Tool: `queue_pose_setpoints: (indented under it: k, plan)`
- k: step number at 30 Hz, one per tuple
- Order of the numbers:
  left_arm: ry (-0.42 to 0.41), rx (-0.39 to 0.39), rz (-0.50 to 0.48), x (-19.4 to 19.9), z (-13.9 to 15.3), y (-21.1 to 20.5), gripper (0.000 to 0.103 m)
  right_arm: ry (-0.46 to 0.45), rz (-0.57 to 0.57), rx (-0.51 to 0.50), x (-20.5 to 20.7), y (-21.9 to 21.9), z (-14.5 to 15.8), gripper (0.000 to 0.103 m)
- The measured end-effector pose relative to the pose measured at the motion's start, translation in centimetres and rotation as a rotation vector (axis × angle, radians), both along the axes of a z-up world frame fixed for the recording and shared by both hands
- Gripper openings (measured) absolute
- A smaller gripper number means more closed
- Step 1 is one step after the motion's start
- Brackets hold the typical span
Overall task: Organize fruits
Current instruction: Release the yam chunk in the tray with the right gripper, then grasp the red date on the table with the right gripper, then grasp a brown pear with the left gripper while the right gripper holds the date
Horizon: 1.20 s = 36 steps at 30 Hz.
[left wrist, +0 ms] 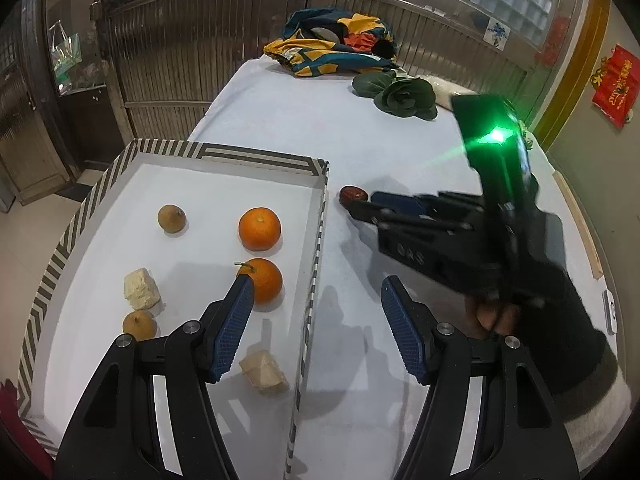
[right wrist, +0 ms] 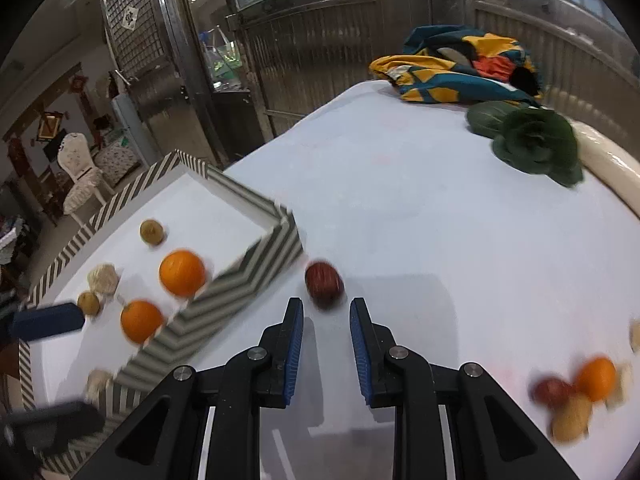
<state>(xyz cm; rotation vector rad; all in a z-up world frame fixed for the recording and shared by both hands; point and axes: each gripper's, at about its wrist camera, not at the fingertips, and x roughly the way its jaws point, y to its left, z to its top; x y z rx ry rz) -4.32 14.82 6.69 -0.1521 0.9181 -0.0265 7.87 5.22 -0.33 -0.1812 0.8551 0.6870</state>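
1. Nearest the lens on the left wrist view, the left gripper (left wrist: pixel 318 308) is hanging with its blue-padded fingers (left wrist: pixel 236 320) spread wide and nothing between them; one finger is sitting over the tray, the other over the table outside it.
2. The striped tray (left wrist: pixel 316 216) is sitting on the white-covered table (left wrist: pixel 280 120) and holding two oranges (left wrist: pixel 260 229) (left wrist: pixel 262 280), two small brownish round fruits (left wrist: pixel 172 219) (left wrist: pixel 139 325) and two pale chunks (left wrist: pixel 141 290) (left wrist: pixel 264 372).
3. The right gripper (right wrist: pixel 326 312) is pointing at a dark red date-like fruit (right wrist: pixel 324 284) that's lying on the table just outside the tray's corner. Its fingers are open to a medium gap and aren't touching the fruit, which sits just ahead of the tips.
4. A small blurry pile is waiting off to the right side of the table: an orange (right wrist: pixel 596 378), a red fruit (right wrist: pixel 554 392) and a yellowish one (right wrist: pixel 572 420).
5. Farther back, a dark leafy green vegetable (left wrist: pixel 404 98) and a bundle of colorful cloth (left wrist: pixel 336 42) are lying at the far end of the table.
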Motion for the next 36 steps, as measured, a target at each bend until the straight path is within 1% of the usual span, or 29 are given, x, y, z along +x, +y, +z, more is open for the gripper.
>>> queue_pose_setpoints:
  k: [5, 6, 9, 11, 13, 17, 21, 22, 24, 28, 32, 34, 36]
  plan:
    - [0.018, 0.001, 0.003, 0.5, -0.6, -0.2, 0.066, -0.002, 0.010, -0.005, 1.4, 1.0, -0.4, 0.022]
    - [0.021, 0.000, 0.002, 0.6, -0.6, -0.3, 0.066, -0.007, 0.011, -0.010, 1.2, 1.0, -0.3, 0.019]
    - [0.022, -0.002, -0.012, 0.5, -0.7, -1.0, 0.066, -0.012, 0.018, -0.030, 0.2, 0.2, -0.2, 0.019]
    - [0.023, -0.009, -0.027, 0.4, -0.6, -1.7, 0.066, -0.006, 0.008, -0.031, -0.8, -1.4, 0.0, 0.019]
    - [0.020, -0.015, -0.051, 0.4, -0.5, -2.6, 0.066, -0.002, -0.009, -0.018, -2.2, -3.9, 0.3, 0.019]
    - [0.029, -0.018, -0.097, 0.5, -0.7, -5.0, 0.066, -0.018, -0.058, -0.046, -5.3, -9.0, 0.5, 0.019]
    - [0.046, -0.029, -0.132, 1.1, -1.0, -7.6, 0.066, -0.030, -0.128, -0.055, -7.8, -14.1, 0.5, 0.019]
    - [0.053, -0.030, -0.139, 1.2, -1.0, -8.3, 0.066, -0.037, -0.160, -0.068, -8.1, -15.6, 0.4, 0.019]
    - [0.060, -0.035, -0.166, 1.5, -0.9, -9.8, 0.066, -0.041, -0.198, -0.073, -8.2, -17.4, 0.4, 0.019]
    - [0.063, -0.003, -0.200, 2.7, -0.7, -12.7, 0.066, -0.036, -0.270, -0.041, -7.5, -20.6, 0.5, 0.019]
    - [0.092, -0.004, -0.211, 4.8, -1.6, -14.9, 0.066, -0.031, -0.290, 0.022, -6.9, -22.1, 0.5, 0.020]
    - [0.091, -0.015, -0.218, 5.8, -2.0, -15.9, 0.066, -0.027, -0.289, 0.036, -6.9, -22.4, 0.4, 0.020]
    - [0.091, -0.006, -0.218, 6.8, -2.6, -17.2, 0.066, -0.024, -0.290, 0.041, -6.8, -22.5, 0.4, 0.020]
